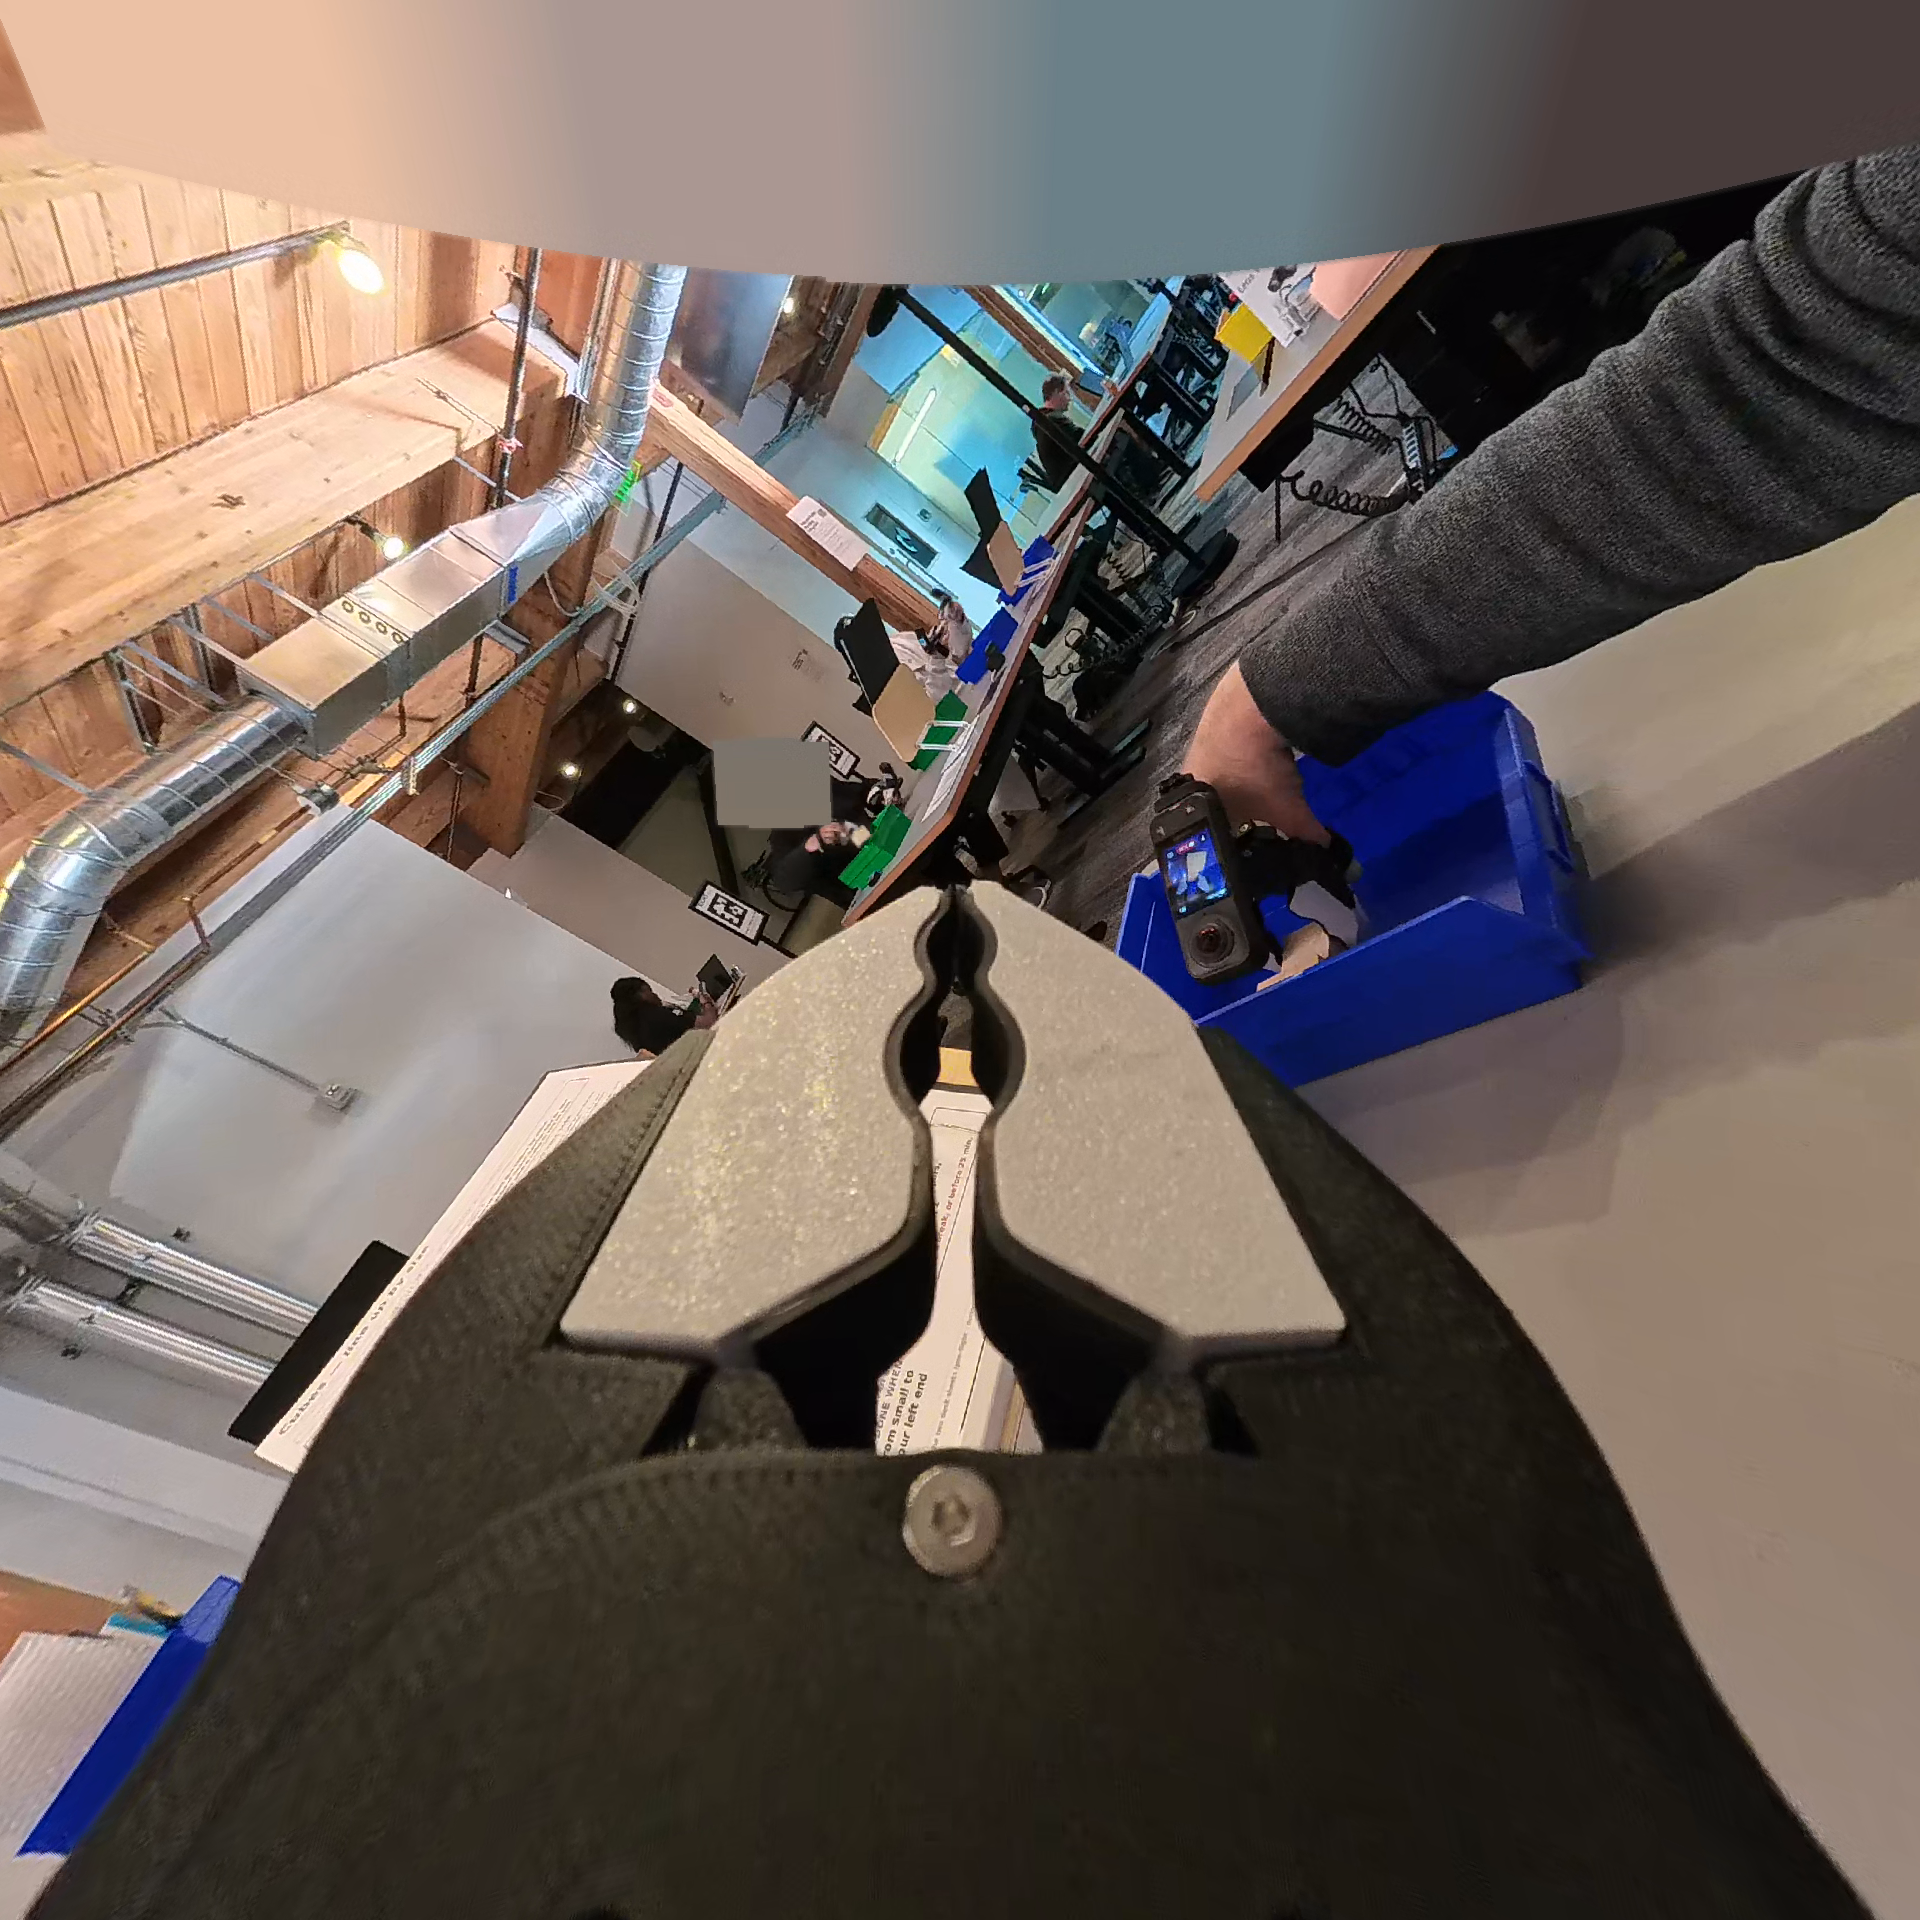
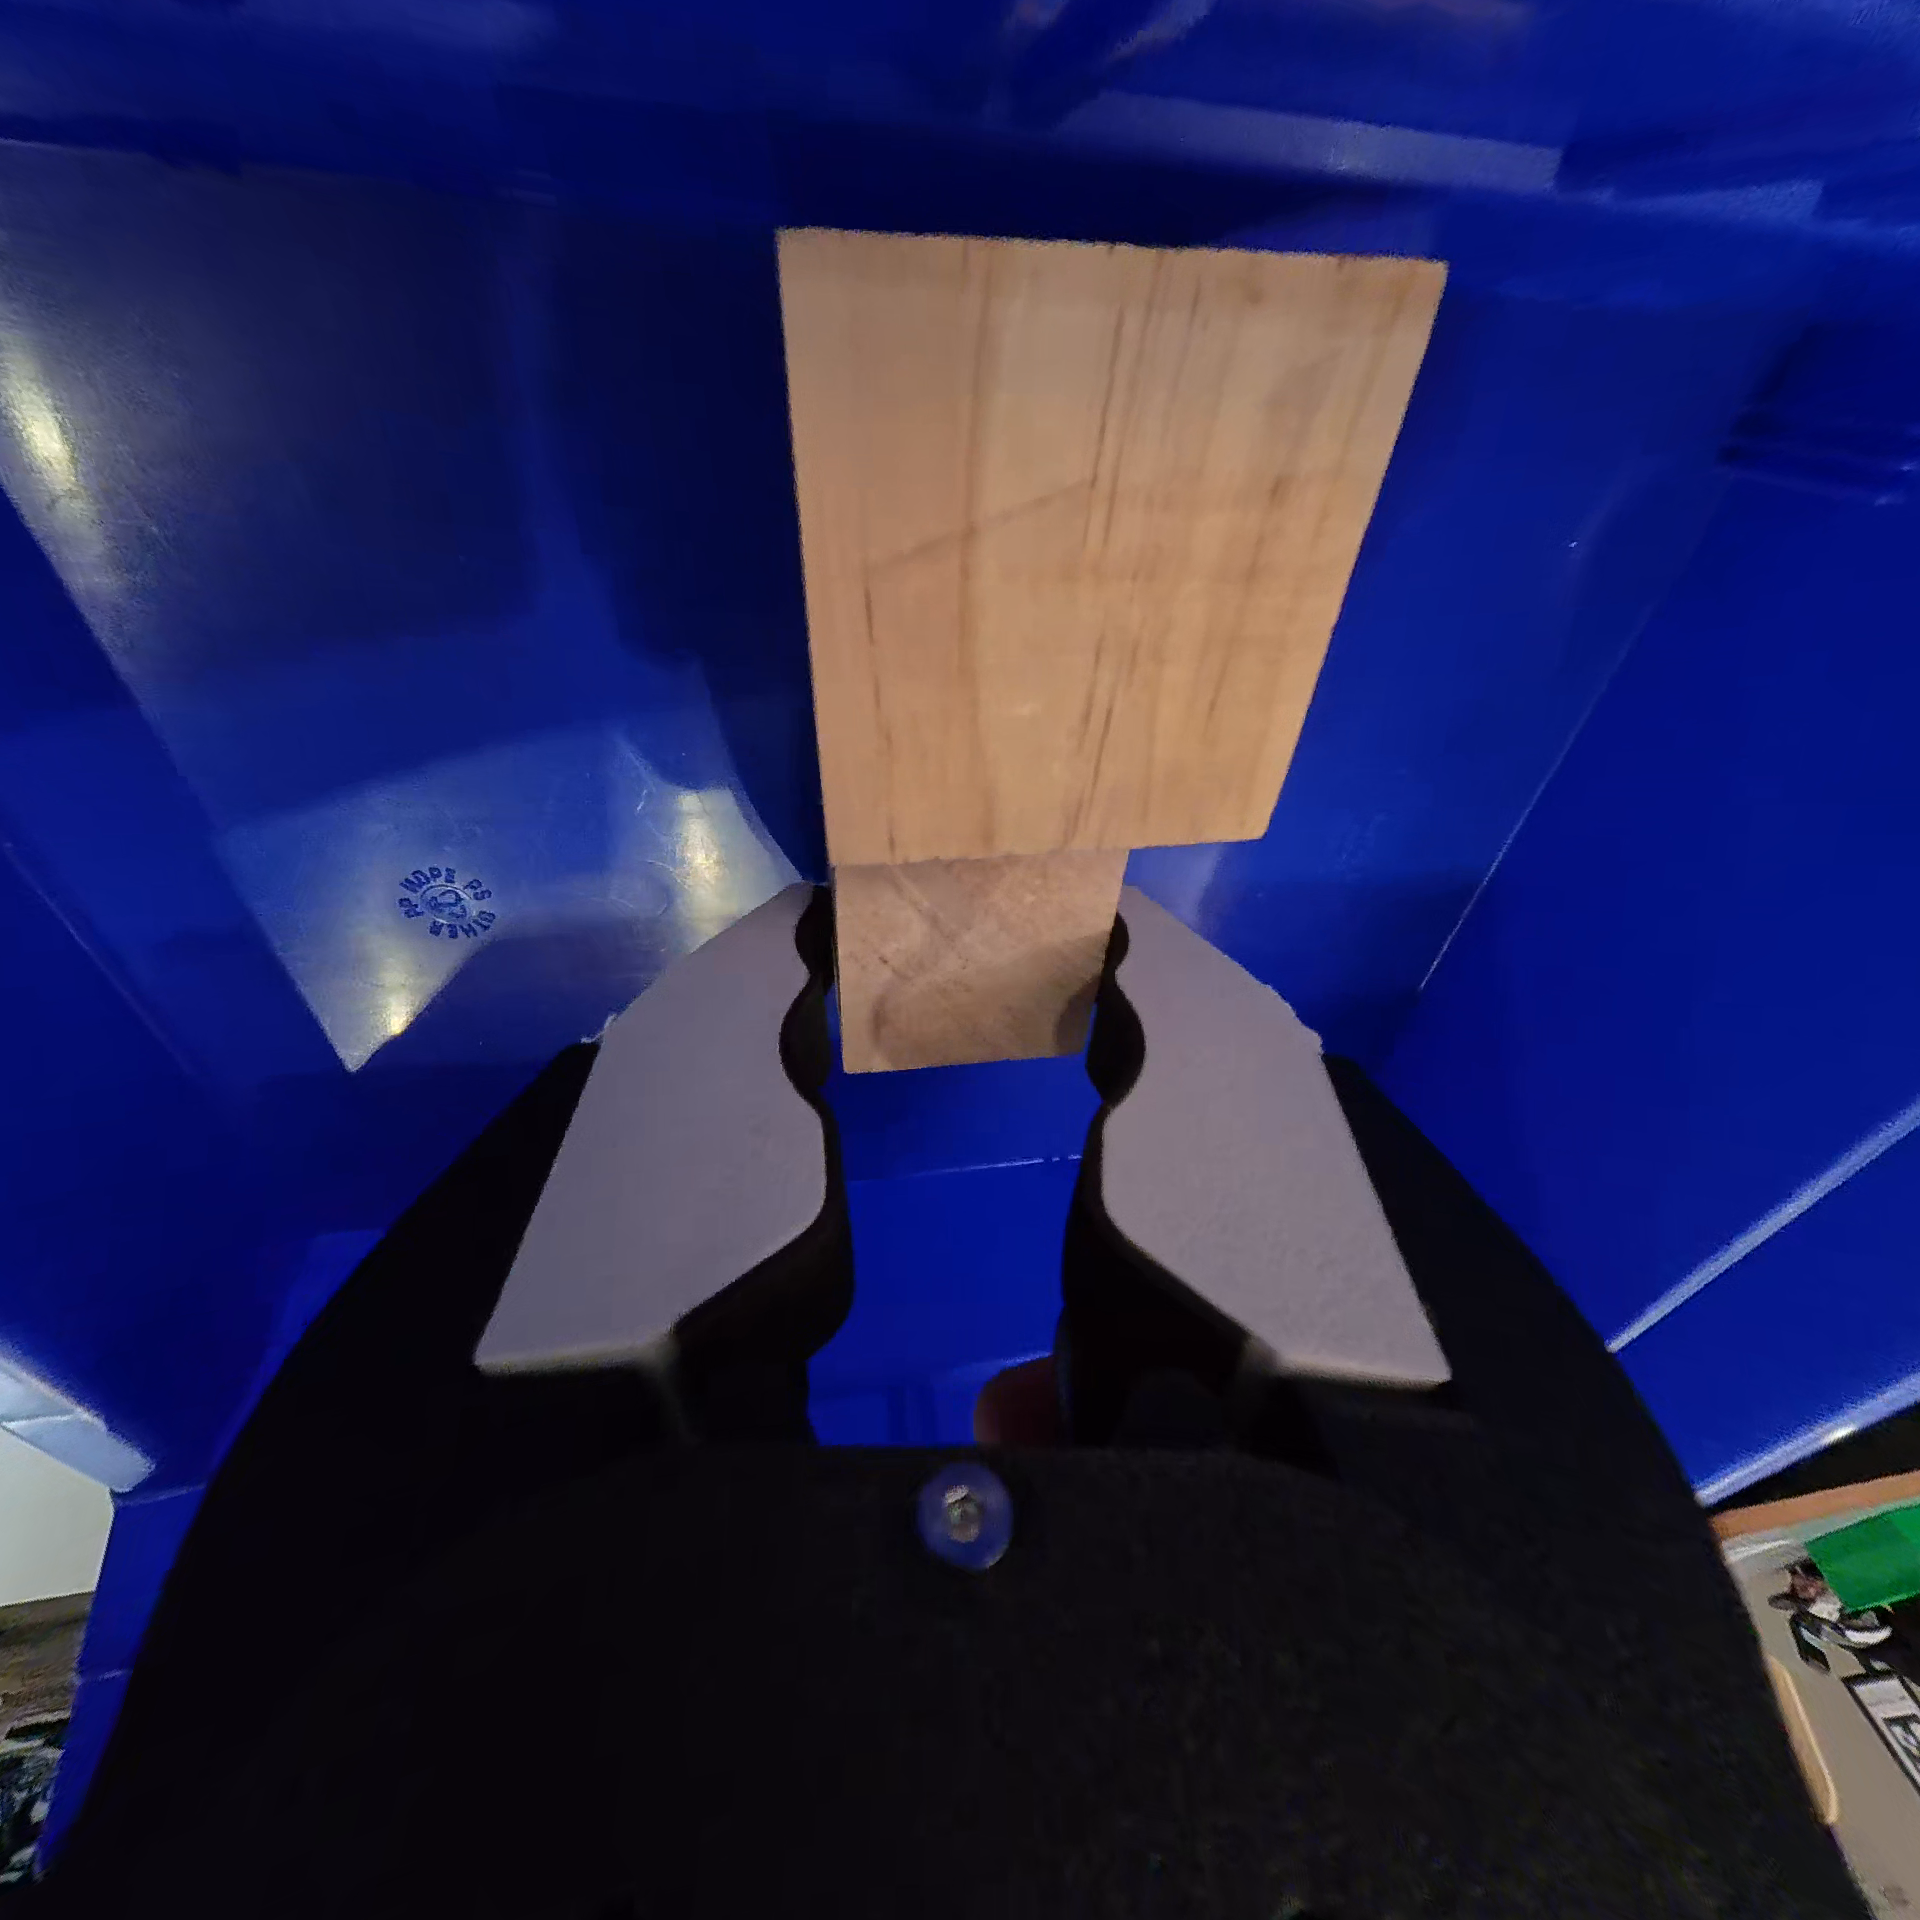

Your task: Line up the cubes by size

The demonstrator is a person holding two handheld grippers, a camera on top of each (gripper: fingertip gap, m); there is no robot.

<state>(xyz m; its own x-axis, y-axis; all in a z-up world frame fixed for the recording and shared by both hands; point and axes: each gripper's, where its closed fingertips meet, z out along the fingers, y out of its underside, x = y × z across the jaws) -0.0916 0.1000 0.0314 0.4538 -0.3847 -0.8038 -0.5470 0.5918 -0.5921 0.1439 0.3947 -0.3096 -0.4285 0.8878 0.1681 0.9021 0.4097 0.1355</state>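
Note:
My right gripper (image 2: 971,914) reaches into a blue bin (image 2: 312,520). Its fingertips are closed on the two sides of a small wooden cube (image 2: 971,966). A larger wooden cube (image 2: 1081,540) lies just beyond it, touching it. In the left wrist view the right gripper (image 1: 1299,873), held by a hand, is inside the same bin (image 1: 1455,935), and a pale wooden cube (image 1: 1304,951) shows below it. My left gripper (image 1: 954,899) is shut with nothing between its fingertips. It points up and away from the grey table (image 1: 1662,1247).
A printed paper sheet (image 1: 499,1226) lies on the table under my left gripper. A person's grey sleeve (image 1: 1610,468) reaches across to the bin. Another blue object (image 1: 135,1714) sits at the lower left. Other tables and people are far behind. About 50 cm separates my left fingertips from my right.

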